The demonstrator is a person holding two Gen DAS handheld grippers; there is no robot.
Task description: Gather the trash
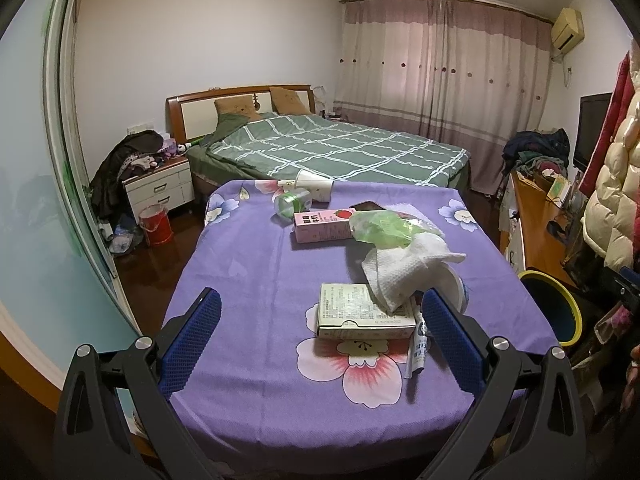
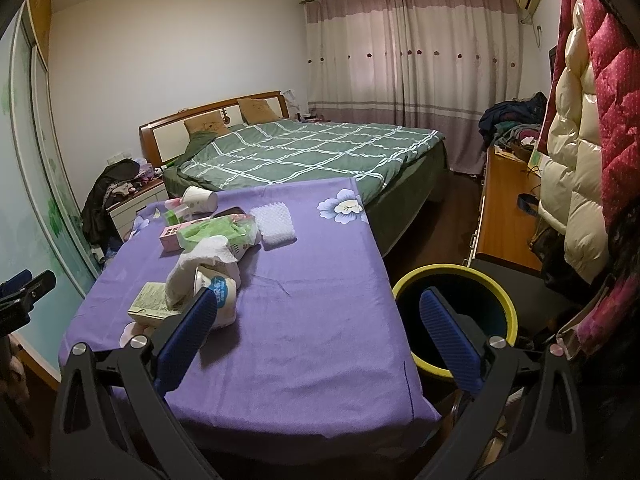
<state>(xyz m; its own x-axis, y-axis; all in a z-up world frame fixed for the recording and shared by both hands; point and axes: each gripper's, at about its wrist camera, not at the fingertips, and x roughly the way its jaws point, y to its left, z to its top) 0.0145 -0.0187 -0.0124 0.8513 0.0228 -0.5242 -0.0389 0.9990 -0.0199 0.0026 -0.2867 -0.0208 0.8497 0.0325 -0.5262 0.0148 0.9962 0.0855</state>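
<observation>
trash is scattered over the purple flowered tablecloth (image 1: pixel 248 264): a small carton (image 1: pixel 366 316) nearest the left gripper (image 1: pixel 320 336), a crumpled tissue (image 1: pixel 408 272) draped over a white cup (image 2: pixel 220 300), a slim tube (image 1: pixel 418 350), a green plastic bag (image 1: pixel 380 230), a pink milk box (image 1: pixel 322 226), a green can (image 1: pixel 292 202) and a paper cup (image 1: pixel 314 186) at the far edge. the bin (image 2: pixel 454 322) with the yellow rim stands beside the table, its inside dark, so whether anything is in it cannot be told. both grippers are spread wide and hold nothing; the right gripper (image 2: pixel 318 332) hovers between table edge and bin. judging by the litter, nearly all collecting remains.
</observation>
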